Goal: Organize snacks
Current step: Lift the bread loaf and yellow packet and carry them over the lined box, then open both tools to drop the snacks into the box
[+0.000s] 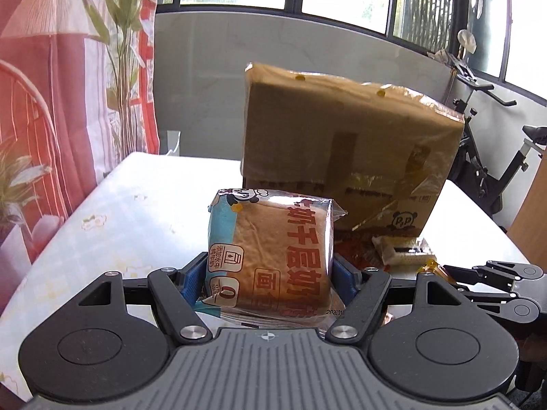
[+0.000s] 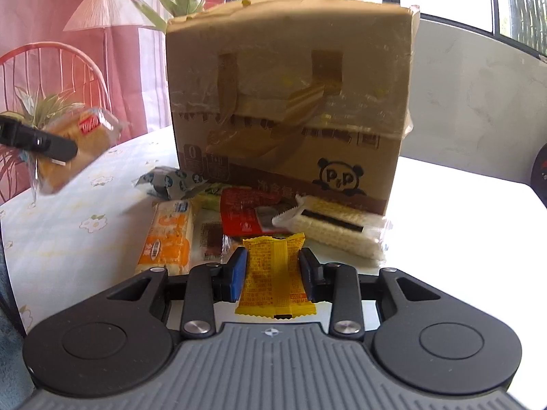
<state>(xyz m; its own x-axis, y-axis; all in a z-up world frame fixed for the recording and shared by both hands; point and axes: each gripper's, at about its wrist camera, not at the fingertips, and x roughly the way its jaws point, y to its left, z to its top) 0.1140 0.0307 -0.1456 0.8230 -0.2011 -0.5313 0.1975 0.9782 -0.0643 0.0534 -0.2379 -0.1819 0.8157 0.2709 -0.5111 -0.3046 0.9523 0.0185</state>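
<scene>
My left gripper is shut on a wrapped bread packet with red print and holds it above the table, in front of the cardboard box. The same packet shows in the right wrist view at the far left, raised. My right gripper is shut on a yellow snack packet just in front of a pile of snacks: an orange-white packet, a red packet, a white wafer pack and a panda-print wrapper. The box stands behind the pile.
The table has a pale floral cloth. A red curtain hangs to the left. An exercise bike stands behind the table at the right. The wafer pack lies beside the box.
</scene>
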